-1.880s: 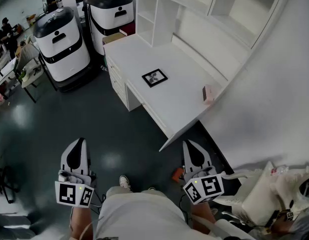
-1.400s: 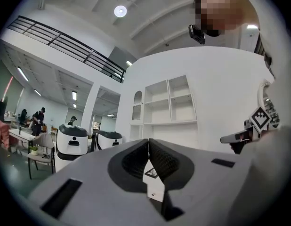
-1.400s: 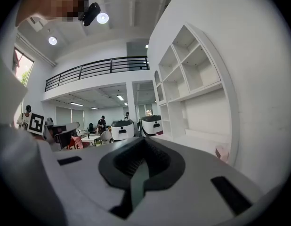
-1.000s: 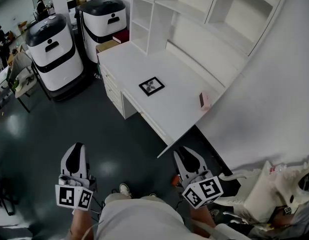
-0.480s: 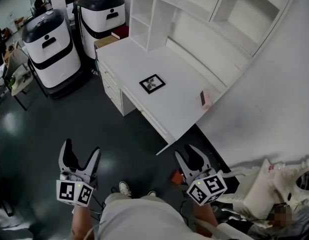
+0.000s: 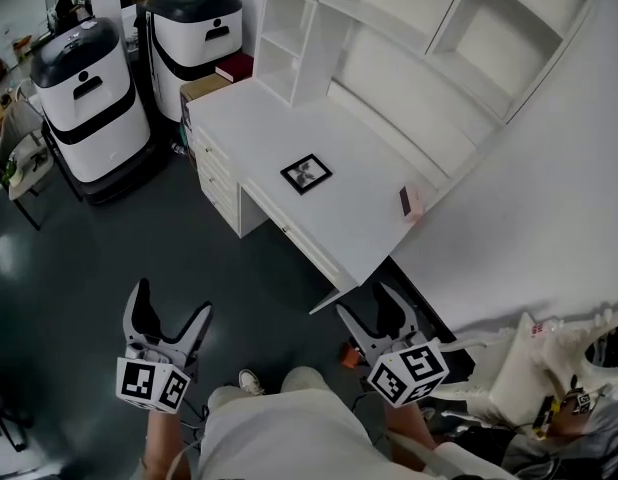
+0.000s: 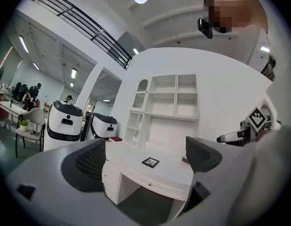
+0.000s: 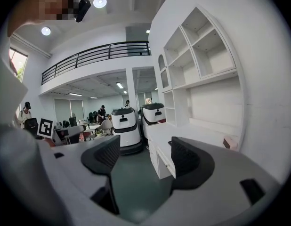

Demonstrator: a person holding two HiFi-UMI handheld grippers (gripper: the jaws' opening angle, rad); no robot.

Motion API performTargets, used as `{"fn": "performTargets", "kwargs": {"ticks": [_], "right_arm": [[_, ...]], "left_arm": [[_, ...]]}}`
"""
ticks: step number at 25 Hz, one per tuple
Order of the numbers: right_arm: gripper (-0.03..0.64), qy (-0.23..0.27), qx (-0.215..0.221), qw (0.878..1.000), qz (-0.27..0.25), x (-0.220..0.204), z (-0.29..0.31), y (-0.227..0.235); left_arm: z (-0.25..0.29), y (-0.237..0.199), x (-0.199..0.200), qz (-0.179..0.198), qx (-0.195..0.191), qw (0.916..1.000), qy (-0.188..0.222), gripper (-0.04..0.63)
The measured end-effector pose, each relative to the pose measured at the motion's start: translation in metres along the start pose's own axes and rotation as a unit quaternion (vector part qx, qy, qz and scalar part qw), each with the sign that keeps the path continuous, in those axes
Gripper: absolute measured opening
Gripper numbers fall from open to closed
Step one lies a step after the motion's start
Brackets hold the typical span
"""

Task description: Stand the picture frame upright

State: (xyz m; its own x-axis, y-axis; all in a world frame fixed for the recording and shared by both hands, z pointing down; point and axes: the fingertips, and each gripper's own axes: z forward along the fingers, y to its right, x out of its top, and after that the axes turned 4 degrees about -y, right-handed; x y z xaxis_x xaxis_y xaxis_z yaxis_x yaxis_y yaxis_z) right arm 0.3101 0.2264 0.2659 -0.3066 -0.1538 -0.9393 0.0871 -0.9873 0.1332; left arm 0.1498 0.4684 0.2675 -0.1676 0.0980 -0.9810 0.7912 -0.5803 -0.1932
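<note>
A small black picture frame lies flat near the middle of the white desk; the left gripper view shows the picture frame far ahead between the jaws. My left gripper hangs over the dark floor well short of the desk, open and empty, its jaws having just been opening. My right gripper sits below the desk's near corner, also open with nothing in it, its jaws likewise having just been opening. In the right gripper view the right gripper points at the desk's drawer side.
A small pink box stands at the desk's right edge. White shelving rises behind the desk. Two white-and-black robot units stand on the floor to the left. A red book lies beside the shelf.
Both grippers' jaws went from shut to wide open. The desk and frame have drawn slightly nearer and shifted in the head view as I moved forward.
</note>
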Motion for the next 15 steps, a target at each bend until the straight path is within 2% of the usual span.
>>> {"fn": "performTargets", "kwargs": {"ticks": [10,15], "right_arm": [[0.333,-0.019,-0.017,0.998,0.054,-0.008,0.050,0.025],[0.321,-0.024,-0.019,0.996,0.089,-0.011,0.104,0.063]], "left_arm": [[0.051,-0.025,-0.012,0.004,-0.022,0.9994,-0.027,0.509],[0.103,-0.041,-0.030,0.002,-0.024,0.9980,-0.057,0.509]]}}
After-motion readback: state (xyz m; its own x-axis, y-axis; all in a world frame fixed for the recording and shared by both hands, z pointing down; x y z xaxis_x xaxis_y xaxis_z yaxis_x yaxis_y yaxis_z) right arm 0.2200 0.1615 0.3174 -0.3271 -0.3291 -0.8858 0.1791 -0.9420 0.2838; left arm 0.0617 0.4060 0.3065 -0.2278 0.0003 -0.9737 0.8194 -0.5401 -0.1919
